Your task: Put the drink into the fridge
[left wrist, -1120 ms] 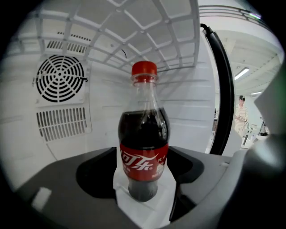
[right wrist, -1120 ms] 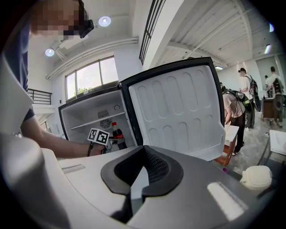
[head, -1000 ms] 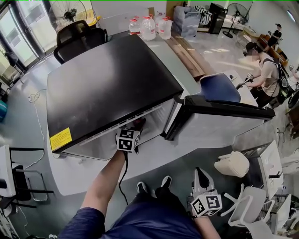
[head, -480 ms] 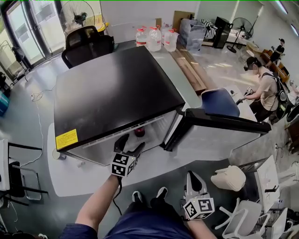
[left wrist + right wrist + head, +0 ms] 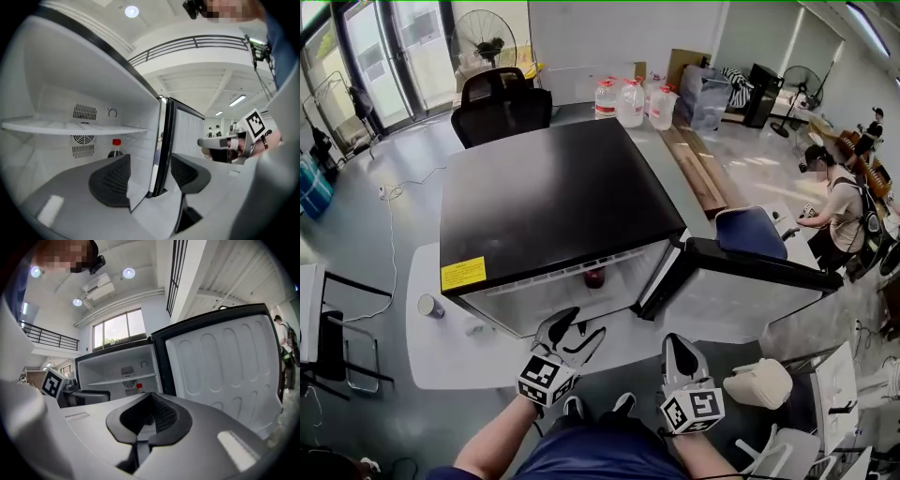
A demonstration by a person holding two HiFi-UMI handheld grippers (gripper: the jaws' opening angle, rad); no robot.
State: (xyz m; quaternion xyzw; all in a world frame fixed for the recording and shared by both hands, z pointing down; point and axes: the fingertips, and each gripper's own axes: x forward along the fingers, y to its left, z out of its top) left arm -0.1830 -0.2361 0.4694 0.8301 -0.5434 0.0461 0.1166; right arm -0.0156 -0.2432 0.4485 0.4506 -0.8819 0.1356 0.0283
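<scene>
The drink, a dark bottle with a red cap, stands inside the open fridge near its front, under the white shelf; the left gripper view shows it as the drink, the right gripper view as the drink. My left gripper hangs outside the fridge opening, apart from the bottle. Its jaws are closing with nothing between them, seen in its own view as the left gripper. My right gripper is shut and empty beside it, facing the fridge door; its own view shows the right gripper.
The door stands swung open to the right. A paper cup sits on the white platform left of the fridge. A black office chair and water jugs stand behind. A blue chair, a seated person and a white bag are at the right.
My left gripper has drawn back out of the fridge toward me, leaving the drink inside. The right gripper has risen slightly beside it.
</scene>
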